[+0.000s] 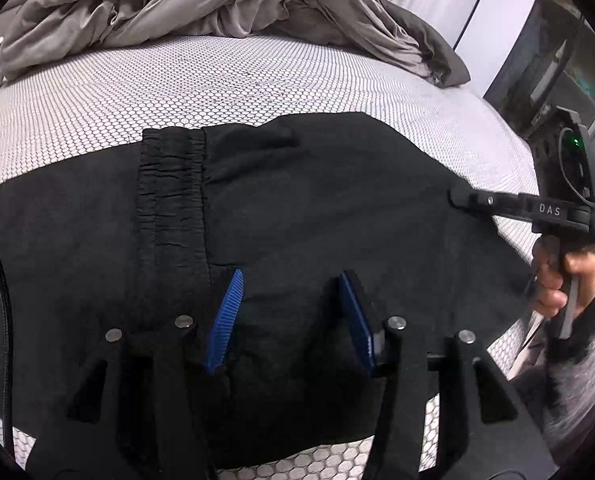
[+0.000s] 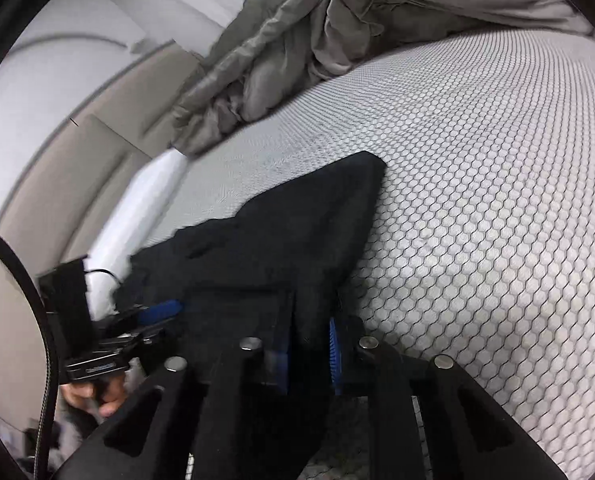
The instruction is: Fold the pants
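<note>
Black pants (image 1: 297, 208) lie folded across a bed with a white honeycomb-pattern cover (image 1: 177, 80), the elastic waistband (image 1: 169, 188) showing at left centre. My left gripper (image 1: 289, 300) hovers open just above the pants, its blue pads (image 1: 225, 320) apart and empty. My right gripper (image 1: 457, 200) reaches in from the right and touches the pants' right edge. In the right wrist view my right gripper (image 2: 309, 344) is shut on a fold of the black pants (image 2: 297, 240), the cloth pinched between the blue pads (image 2: 333, 356). The left gripper (image 2: 153, 316) shows at left.
A crumpled grey duvet (image 1: 217, 4) is heaped at the far end of the bed; it also shows in the right wrist view (image 2: 337, 20). A beige padded headboard (image 2: 77, 152) and white pillow (image 2: 145, 200) lie to the left. The bed's edge is at right (image 1: 513, 168).
</note>
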